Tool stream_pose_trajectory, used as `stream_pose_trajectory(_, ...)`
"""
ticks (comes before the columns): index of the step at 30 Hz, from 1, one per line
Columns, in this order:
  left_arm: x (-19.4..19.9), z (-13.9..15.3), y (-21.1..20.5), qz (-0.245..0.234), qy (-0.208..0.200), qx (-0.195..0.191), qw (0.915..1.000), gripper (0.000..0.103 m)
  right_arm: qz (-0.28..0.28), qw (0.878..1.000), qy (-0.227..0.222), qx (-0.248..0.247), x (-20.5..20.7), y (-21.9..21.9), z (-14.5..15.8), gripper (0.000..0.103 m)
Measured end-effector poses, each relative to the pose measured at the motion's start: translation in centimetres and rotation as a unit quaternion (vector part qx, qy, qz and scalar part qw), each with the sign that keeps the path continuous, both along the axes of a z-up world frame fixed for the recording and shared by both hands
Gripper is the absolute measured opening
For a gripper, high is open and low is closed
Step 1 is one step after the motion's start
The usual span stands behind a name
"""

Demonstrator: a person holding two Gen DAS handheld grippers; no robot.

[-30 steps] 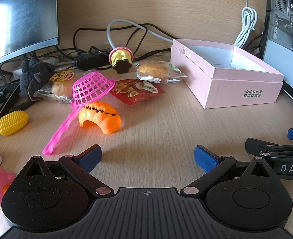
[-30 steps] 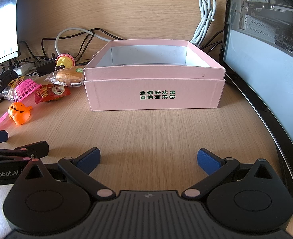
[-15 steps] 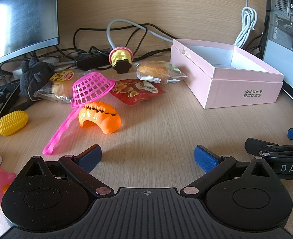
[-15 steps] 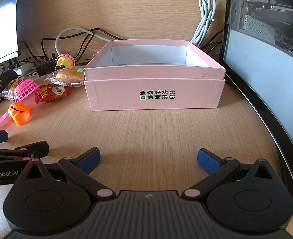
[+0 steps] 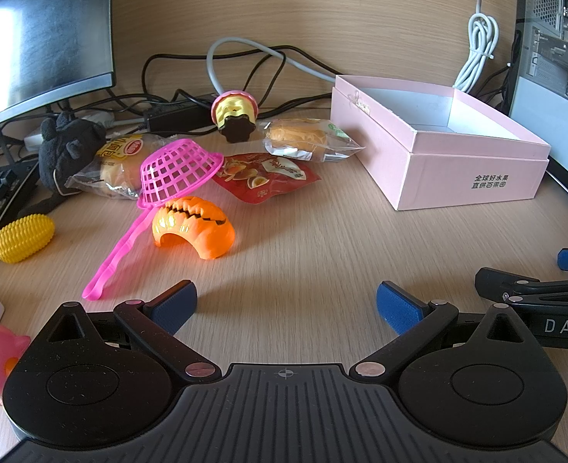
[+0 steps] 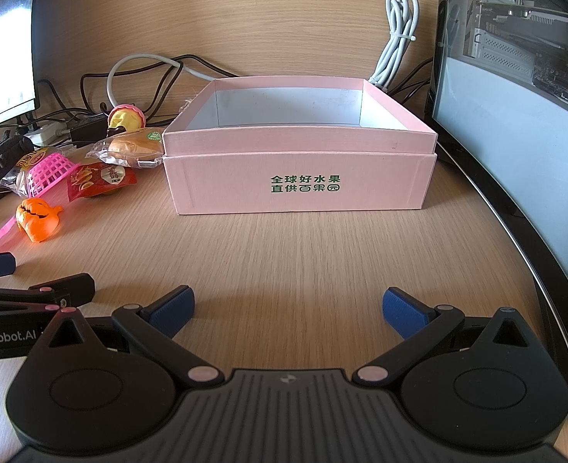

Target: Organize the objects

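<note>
The wooden desk (image 6: 303, 254) bears the open pink box (image 6: 299, 177) at twelve o'clock of the right gripper (image 6: 288, 308); the left gripper (image 5: 286, 305) faces an orange pumpkin toy (image 5: 193, 227) at eleven, under a pink strainer (image 5: 178, 177); both jaws spread, holding nothing.

Both views were bright and evenly exposed, lit by warm daylight. The wooden desk (image 5: 303, 239) showed soft shadows just under the left gripper (image 5: 286, 303) and the right gripper (image 6: 288, 306). A white glare patch sat on the dark monitor (image 5: 33, 31) at left. The glass panel (image 6: 515, 88) at right carried pale reflections. Focus was sharp at centre; the pink box (image 6: 299, 181) lettering read cleanly. Fisheye distortion bowed the desk and wall edges, with slight softness toward the corners.
</note>
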State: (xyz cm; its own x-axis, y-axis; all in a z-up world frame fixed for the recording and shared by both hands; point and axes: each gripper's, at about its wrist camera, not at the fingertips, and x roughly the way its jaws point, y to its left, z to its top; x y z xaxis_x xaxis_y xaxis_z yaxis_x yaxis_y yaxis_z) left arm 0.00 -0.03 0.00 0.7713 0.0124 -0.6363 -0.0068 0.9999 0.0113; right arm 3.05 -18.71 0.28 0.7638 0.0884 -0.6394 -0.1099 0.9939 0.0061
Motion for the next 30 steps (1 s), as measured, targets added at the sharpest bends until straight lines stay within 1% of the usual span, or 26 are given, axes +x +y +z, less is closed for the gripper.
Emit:
stream_pose_trajectory(15,0.0,0.0,0.0,0.0,0.0,0.0,1.0,0.103,0.003,1.0,0.0,0.0,-0.16,0.0,0.05,0.103)
stream_pose_trajectory(21,0.0,0.0,0.01,0.0,0.0,0.0,1.0,0.103,0.02,1.0,0.001,0.002,-0.03,-0.37,0.01,0.103)
stream_pose_trajectory(24,0.0,0.0,0.0,0.0,0.0,0.0,1.0,0.103,0.026,1.0,0.009,0.001,0.06,-0.41,0.12,0.103)
stream_pose_trajectory(28,0.02,0.0,0.01,0.001,0.0,0.0,1.0,0.103,0.031,0.999,0.037,-0.004,0.15,-0.46,0.56,0.103)
stream_pose_trajectory(30,0.24,0.02,-0.01,0.001,0.0,-0.001,1.0,0.103,0.026,0.999,0.045,-0.005,-0.19,-0.46,0.64,0.103)
